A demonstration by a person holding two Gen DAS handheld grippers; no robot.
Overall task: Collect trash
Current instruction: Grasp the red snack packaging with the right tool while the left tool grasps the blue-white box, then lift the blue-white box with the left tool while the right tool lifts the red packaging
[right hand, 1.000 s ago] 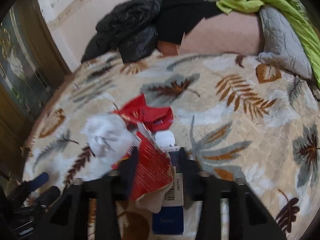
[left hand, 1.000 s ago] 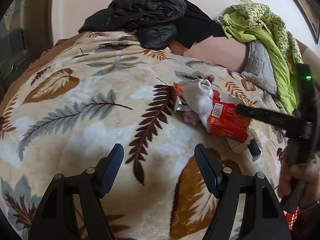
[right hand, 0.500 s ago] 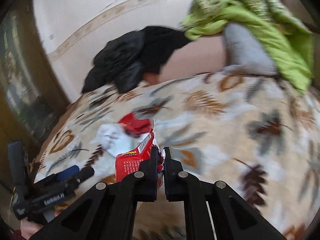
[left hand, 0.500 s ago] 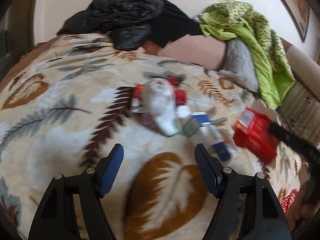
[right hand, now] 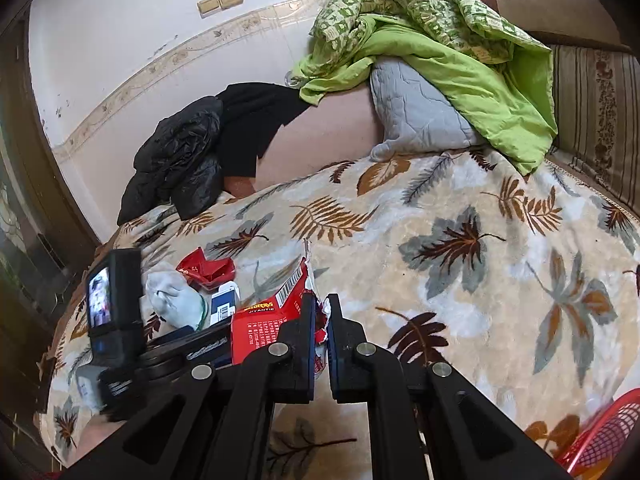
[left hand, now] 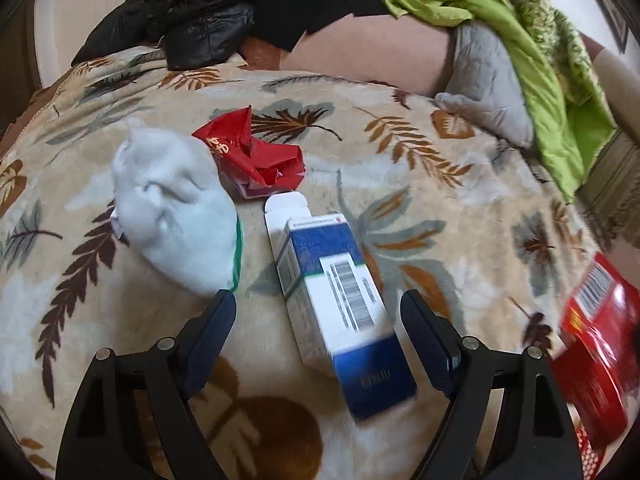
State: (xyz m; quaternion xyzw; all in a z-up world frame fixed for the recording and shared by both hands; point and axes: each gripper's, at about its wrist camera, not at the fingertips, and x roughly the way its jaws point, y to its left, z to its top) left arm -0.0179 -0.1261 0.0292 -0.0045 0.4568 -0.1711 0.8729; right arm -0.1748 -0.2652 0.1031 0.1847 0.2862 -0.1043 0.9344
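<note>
right gripper (right hand: pixel 319 312): jaws clamped together on the torn edge of the red snack packet (right hand: pixel 272 316), which hangs to the left of the fingers, clear of the blanket. Same packet shows at the right edge of the left wrist view.
left gripper (left hand: pixel 318 320): jaws apart, having just been opening wider. The blue-and-white carton (left hand: pixel 340 304) lies between them; the pads do not touch it.
carton: lying flat on the leaf-print blanket (left hand: pixel 460 208), barcode up, open flap at the far end, long axis running away from the gripper and slightly skewed.
other trash: crumpled red wrapper (left hand: pixel 256 156) just beyond the carton flap.
white sock (left hand: pixel 176 216): just left of the carton, touching the wrapper. Clothing, probably not trash.
bin: red mesh basket (right hand: pixel 604 436) at the lower right corner of the right wrist view, near the bed edge; only its rim shows.
background: black jacket (left hand: pixel 192 12), green quilt (right hand: pixel 440 52), grey pillow (right hand: pixel 412 116) at the head of the bed. Not involved.
step: packet picked and on its way to the basket; left lining up the carton grab.
next, left: lower around the carton's mid-section, square up to the skew, close across the narrow faces. Thin card, so a hard squeeze would likely crush it.
next, right: carry over the basket, release.
risk: left finger snagging the sock on the way down.
</note>
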